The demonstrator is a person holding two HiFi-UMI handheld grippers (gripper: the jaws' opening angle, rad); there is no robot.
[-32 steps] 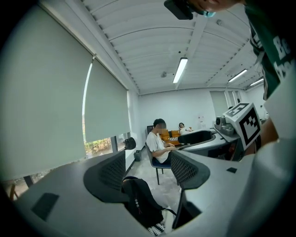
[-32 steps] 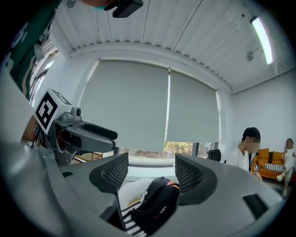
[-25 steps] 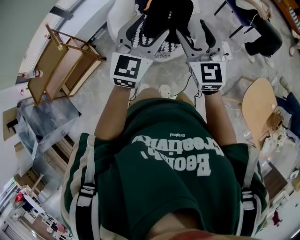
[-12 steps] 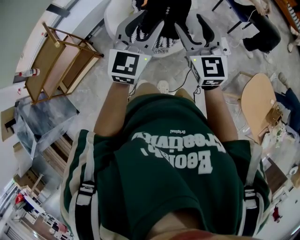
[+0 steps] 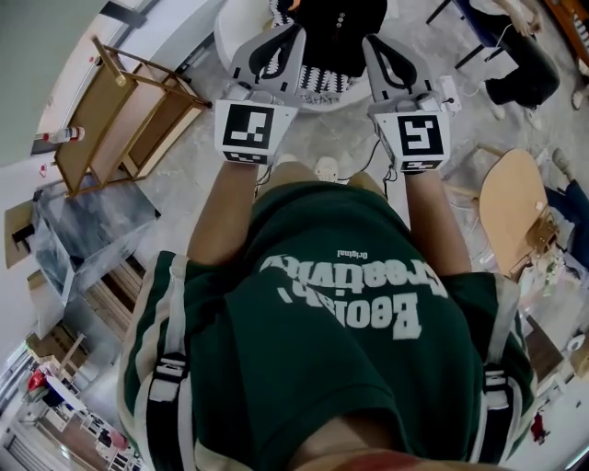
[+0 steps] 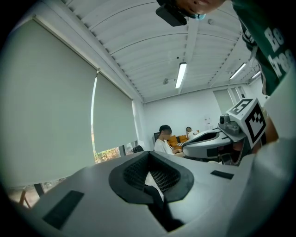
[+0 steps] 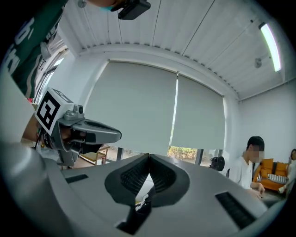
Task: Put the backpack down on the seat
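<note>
Just closed: left tongs and right tongs, tips together, each pinching black backpack fabric. Backpack is at 12 o'clock on the white seat, between them.

Seen from the head view, the only readable print is the white lettering across the person's green shirt. It lies upside down to the camera. The larger word reads "Creativity"; the word beside it begins with "B" and cannot be read with certainty. A tiny line just above them on the shirt reads "Original". Beyond the shirt, the marker cube of the left gripper and the marker cube of the right gripper each bear a black-and-white square code, not letters. Cut-off white letters from the shirt also show in both gripper views, too partial to read.
</note>
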